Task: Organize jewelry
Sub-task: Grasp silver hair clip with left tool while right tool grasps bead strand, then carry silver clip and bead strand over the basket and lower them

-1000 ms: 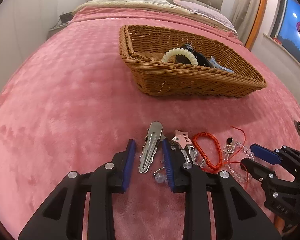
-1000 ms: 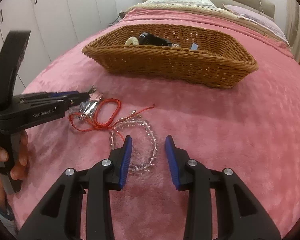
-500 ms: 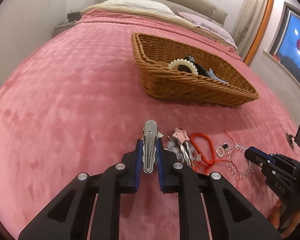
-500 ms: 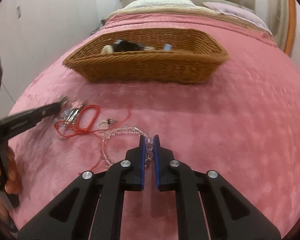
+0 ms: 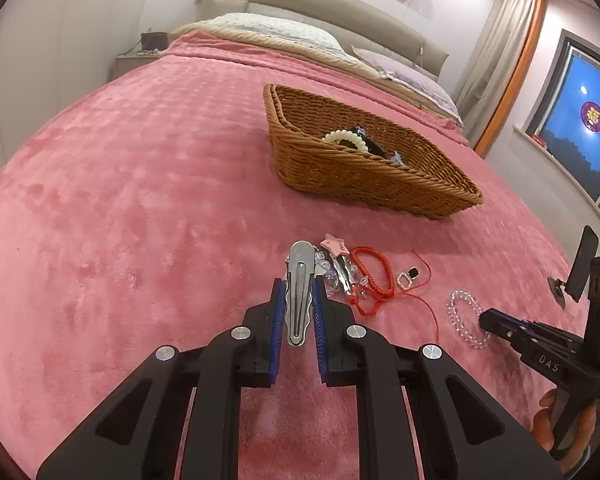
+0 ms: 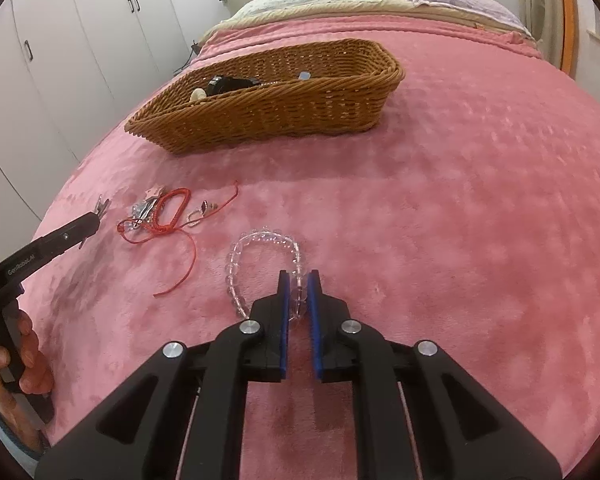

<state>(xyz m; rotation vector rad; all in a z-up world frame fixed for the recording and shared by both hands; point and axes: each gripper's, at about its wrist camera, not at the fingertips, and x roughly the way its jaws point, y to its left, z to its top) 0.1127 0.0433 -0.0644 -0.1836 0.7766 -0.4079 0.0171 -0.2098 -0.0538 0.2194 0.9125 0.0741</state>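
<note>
1. The silver hair clip (image 5: 299,292), at lower centre of the left view, is stiff, light and slick; the left gripper (image 5: 298,312) has its jaws clamped across the clip's flat sides.
2. The clear bead bracelet (image 6: 260,264) is limp and fragile; the right gripper (image 6: 298,300), whose jaws have just eased slightly apart, pinches one strand.
3. The wicker basket (image 5: 380,184) waits beyond on the pink bed (image 5: 140,200).

Warm, even indoor light from overhead; a ceiling lamp glares at the upper right of the left wrist view. Soft shadow under the wicker basket (image 5: 364,176) on the pink blanket (image 5: 140,208). Heavy fisheye bending, dark vignetted corners; focus sharp throughout, no motion blur.
</note>
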